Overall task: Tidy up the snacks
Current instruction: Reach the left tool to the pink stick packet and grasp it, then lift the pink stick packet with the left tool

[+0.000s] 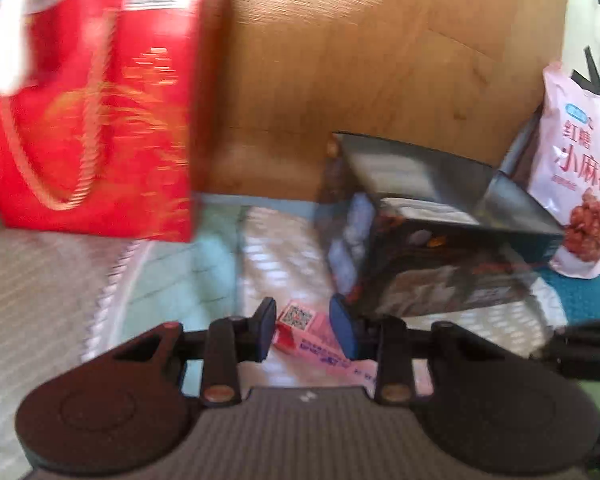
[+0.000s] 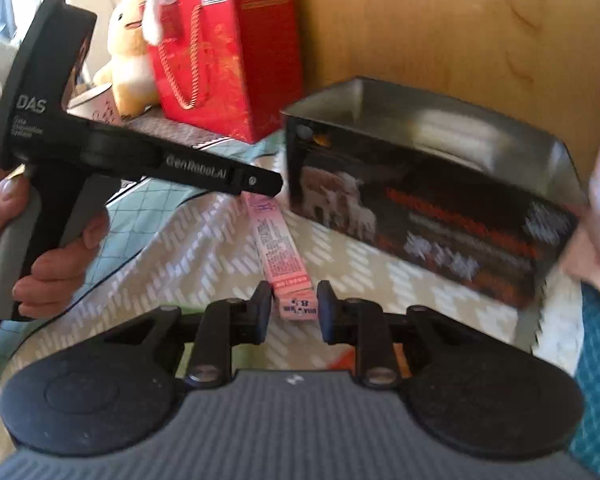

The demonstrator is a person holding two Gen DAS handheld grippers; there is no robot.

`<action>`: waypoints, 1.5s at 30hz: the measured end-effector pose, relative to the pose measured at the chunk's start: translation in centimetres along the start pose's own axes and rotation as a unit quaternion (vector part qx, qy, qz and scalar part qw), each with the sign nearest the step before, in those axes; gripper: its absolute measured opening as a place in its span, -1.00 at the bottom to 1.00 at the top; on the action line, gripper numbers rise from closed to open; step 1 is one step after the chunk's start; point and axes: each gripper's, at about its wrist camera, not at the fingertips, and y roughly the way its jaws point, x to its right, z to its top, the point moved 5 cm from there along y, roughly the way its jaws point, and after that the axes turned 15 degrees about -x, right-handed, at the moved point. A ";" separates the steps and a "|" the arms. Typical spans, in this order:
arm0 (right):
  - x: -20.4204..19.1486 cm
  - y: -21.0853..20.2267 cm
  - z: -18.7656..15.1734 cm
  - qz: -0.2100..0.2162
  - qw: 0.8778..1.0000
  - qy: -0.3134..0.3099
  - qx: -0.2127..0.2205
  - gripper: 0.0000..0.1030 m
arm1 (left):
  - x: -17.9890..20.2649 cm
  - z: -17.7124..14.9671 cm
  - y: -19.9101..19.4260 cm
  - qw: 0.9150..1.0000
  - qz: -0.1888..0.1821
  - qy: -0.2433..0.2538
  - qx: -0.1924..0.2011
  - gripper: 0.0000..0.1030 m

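Observation:
A long, slim pink snack box (image 1: 304, 330) lies over the patterned cloth, held at both ends. My left gripper (image 1: 305, 330) is shut on one end, the QR-code face showing between the pads. In the right wrist view the same pink box (image 2: 280, 248) runs away from my right gripper (image 2: 294, 307), which is shut on its near end. Its far end meets the tip of the left gripper (image 2: 266, 192), carried by a hand (image 2: 40, 248). A dark open-topped box (image 1: 440, 240) (image 2: 420, 200) stands just right of the pink box.
A red gift bag (image 1: 100, 120) (image 2: 228, 60) with a rope handle stands at the back left against a wooden board (image 1: 380, 60). A pink snack bag (image 1: 576, 168) leans at the right. A yellow plush toy (image 2: 130, 60) sits beside the red bag.

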 end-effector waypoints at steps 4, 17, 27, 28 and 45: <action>-3.2 1.0 1.1 0.004 0.999 -0.047 0.004 -0.52 | -2.2 -2.5 -1.9 0.999 -0.019 -0.014 -0.034 -0.69; -13.5 -2.6 -5.9 0.157 0.975 -0.146 -0.058 -0.44 | -7.1 -11.7 -11.5 0.996 -0.041 -0.073 -0.013 -0.31; -8.8 -8.8 -15.5 0.120 0.988 -0.085 -0.042 -0.38 | -1.2 -15.8 -13.0 0.997 -0.068 0.031 -0.018 -0.22; -8.3 -9.3 -15.9 0.114 0.990 -0.068 -0.035 -0.36 | -0.7 -16.0 -13.0 0.997 -0.065 0.037 -0.016 -0.22; -8.0 -9.2 -13.7 0.152 0.987 -0.019 0.049 -0.19 | 0.9 -19.4 -13.5 0.996 -0.075 0.021 -0.045 -0.21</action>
